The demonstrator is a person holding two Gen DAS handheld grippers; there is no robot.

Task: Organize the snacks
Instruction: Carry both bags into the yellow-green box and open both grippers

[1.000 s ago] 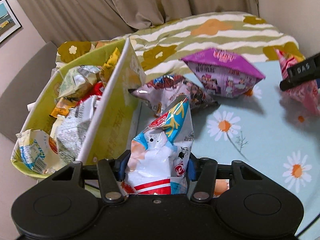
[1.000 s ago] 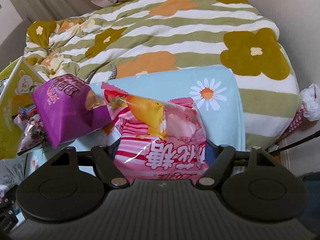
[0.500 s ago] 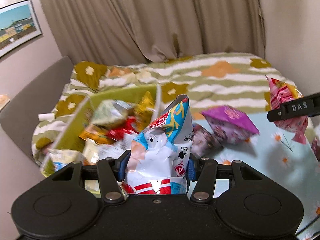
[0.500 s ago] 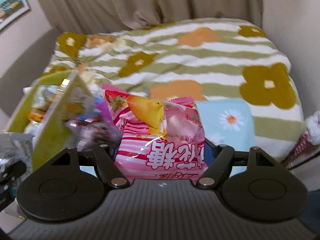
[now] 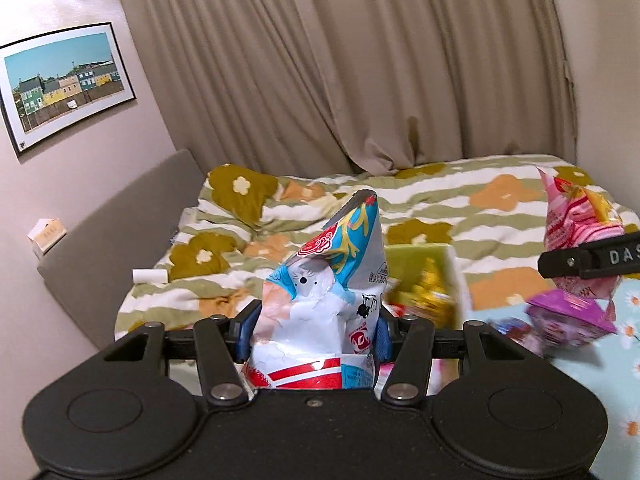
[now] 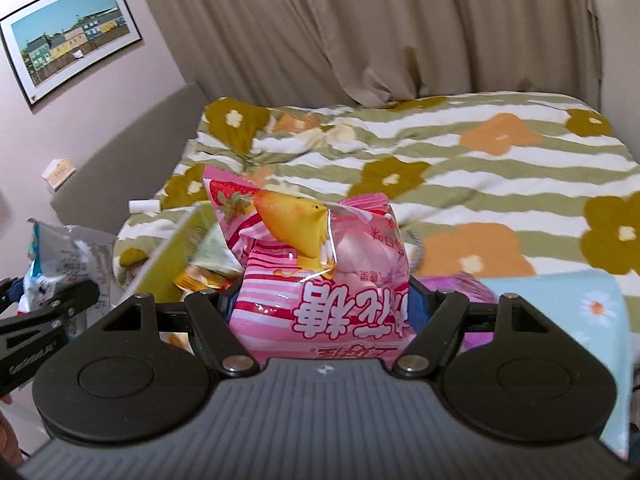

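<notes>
We see framed print (image 5: 66, 88) on left wall, grey headboard (image 5: 120, 240) below, tan curtain (image 5: 360, 60) behind flowered quilt (image 6: 480, 168). Left gripper (image 5: 312, 330) clamps white-blue snack bag (image 5: 320, 300) above bed; green box (image 5: 420, 264) just beyond. Right gripper (image 6: 320, 312) clamps pink marshmallow bag (image 6: 320, 280). Purple pack (image 5: 568, 316) lies on blue daisy cloth (image 6: 560, 300), right. Open quilt beyond.

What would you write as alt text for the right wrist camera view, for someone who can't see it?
The right gripper clamps a pink striped marshmallow bag held above a bed with a green and white striped flowered blanket. At the left sit a yellow-green box of snacks and the left gripper, with beige curtains behind.
</notes>
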